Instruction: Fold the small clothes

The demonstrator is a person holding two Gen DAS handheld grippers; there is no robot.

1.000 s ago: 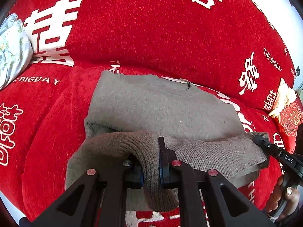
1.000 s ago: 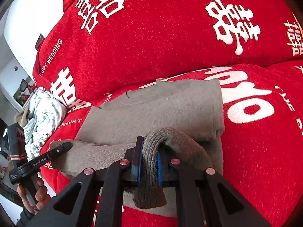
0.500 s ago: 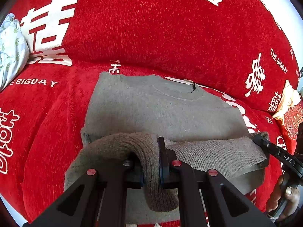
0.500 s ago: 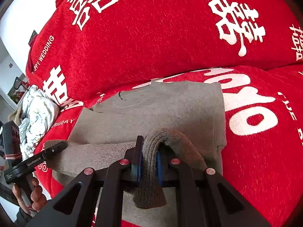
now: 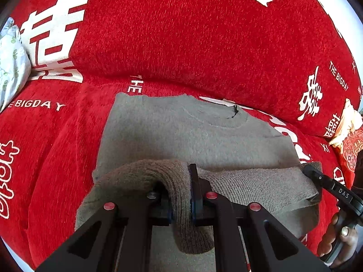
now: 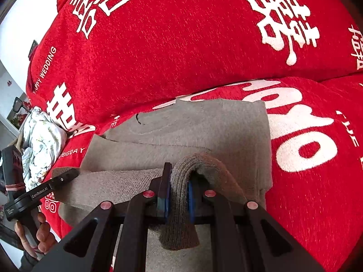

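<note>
A small grey-brown knitted sweater (image 5: 186,133) lies on a red sofa seat, neckline toward the backrest. Its ribbed bottom hem is lifted and stretched between both grippers over the body. My left gripper (image 5: 181,195) is shut on the hem's left corner. My right gripper (image 6: 178,195) is shut on the hem's right corner, above the sweater (image 6: 204,131). The right gripper also shows at the right edge of the left wrist view (image 5: 317,179), and the left gripper at the left edge of the right wrist view (image 6: 65,176).
The red sofa backrest (image 5: 181,34) with white lettering rises just behind the sweater. A pale floral bundle of cloth (image 6: 40,136) lies on the seat to the left. A red and cream cushion (image 5: 347,136) sits at the right.
Both grippers have carried the held hem a little forward over the sweater's body, toward the neckline. Both stay shut on it.
</note>
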